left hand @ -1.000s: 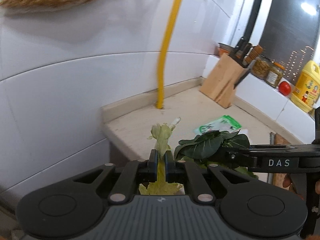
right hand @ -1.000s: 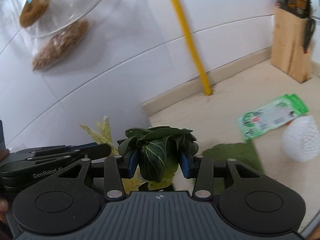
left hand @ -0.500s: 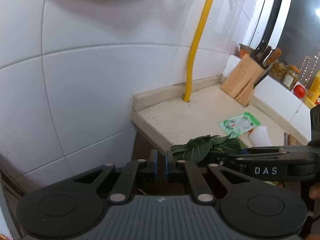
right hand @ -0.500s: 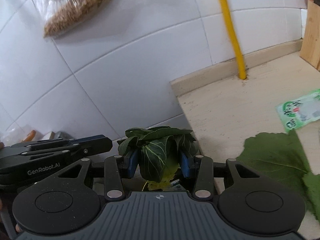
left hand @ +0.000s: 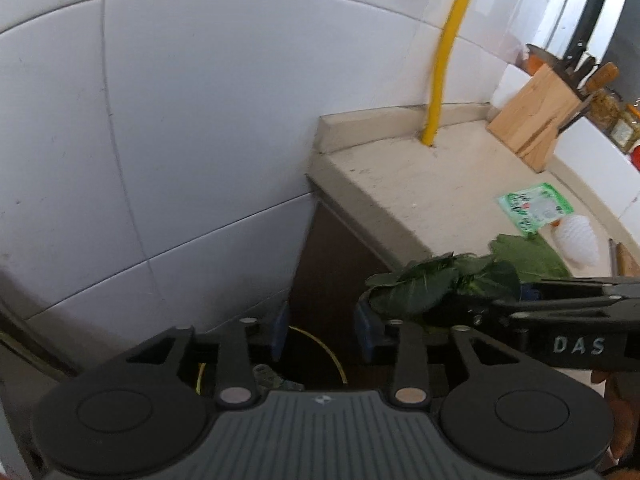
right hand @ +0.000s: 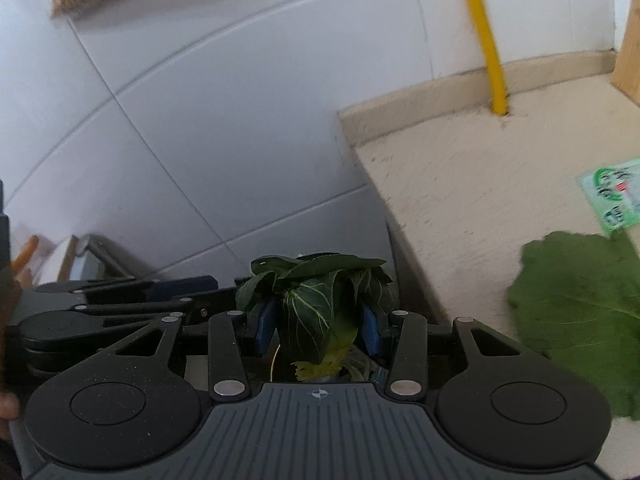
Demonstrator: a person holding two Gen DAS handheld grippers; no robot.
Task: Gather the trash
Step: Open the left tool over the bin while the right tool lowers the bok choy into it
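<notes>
A beige stone table (left hand: 420, 184) ends in a square corner against a wall of large white tiles (left hand: 180, 120), with a low beige upstand along its back edge. A yellow pipe (left hand: 442, 64) rises from the table surface near that upstand. At about 2 o'clock in the left wrist view a wooden knife block (left hand: 536, 116) stands on the table, with jars blurred behind it.

The left claw (left hand: 320, 334) is opening, its blue pads apart with nothing between them; below it a dark bin opening with a yellow rim (left hand: 320, 350) shows beside the table's dark side panel.

The right claw (right hand: 318, 324) grips a bunch of dark green leafy vegetable (right hand: 312, 300), pads pressing its sides, held off the table edge toward the tiled wall.

On the table lie a broad green leaf (right hand: 576, 312) at 3 o'clock in the right wrist view, a green and white packet (left hand: 534, 208) touching its far edge, and a white foam fruit net (left hand: 578, 236) just beside both.
</notes>
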